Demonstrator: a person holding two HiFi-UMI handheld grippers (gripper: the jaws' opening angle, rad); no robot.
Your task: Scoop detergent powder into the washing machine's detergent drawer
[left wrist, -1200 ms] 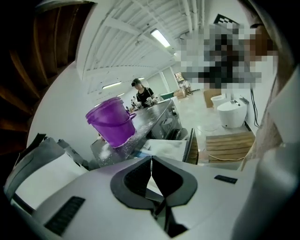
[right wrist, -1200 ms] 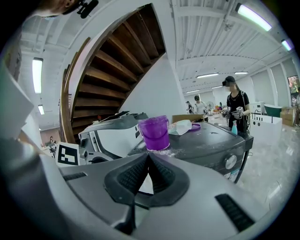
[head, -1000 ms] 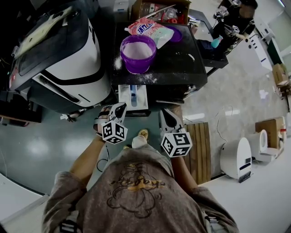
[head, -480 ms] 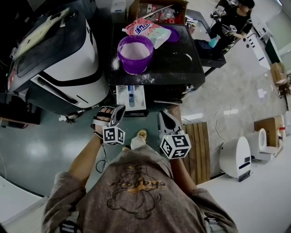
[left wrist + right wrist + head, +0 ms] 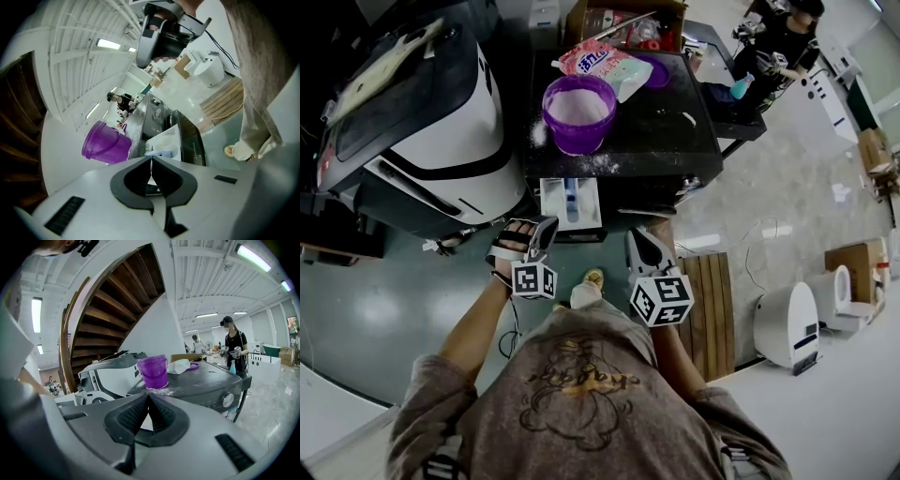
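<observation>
Where the detergent drawer sits, head view: the white detergent drawer (image 5: 571,202) stands pulled out of the front of the washing machine (image 5: 661,141), with a blue insert down its middle; whether any powder lies in it cannot be told.
Machine top, head view: a purple bucket (image 5: 578,112) holding white powder stands near the left edge, with loose powder (image 5: 540,131) spilled beside it. A detergent bag (image 5: 602,61) lies behind the bucket, just beside a purple lid (image 5: 661,68).
Grippers, head view: the left gripper (image 5: 547,225) and right gripper (image 5: 635,237) are held low, side by side, in front of the drawer and apart from it.
Left gripper view: the jaws are pressed together with nothing between them; past the tips show the bucket and the open drawer.
Right gripper view: the jaws are closed on nothing. Beyond them the bucket stands on the machine top with spilled powder at its foot, and the bag and lid lie farther back. A person in black (image 5: 233,350) stands at the right.
</observation>
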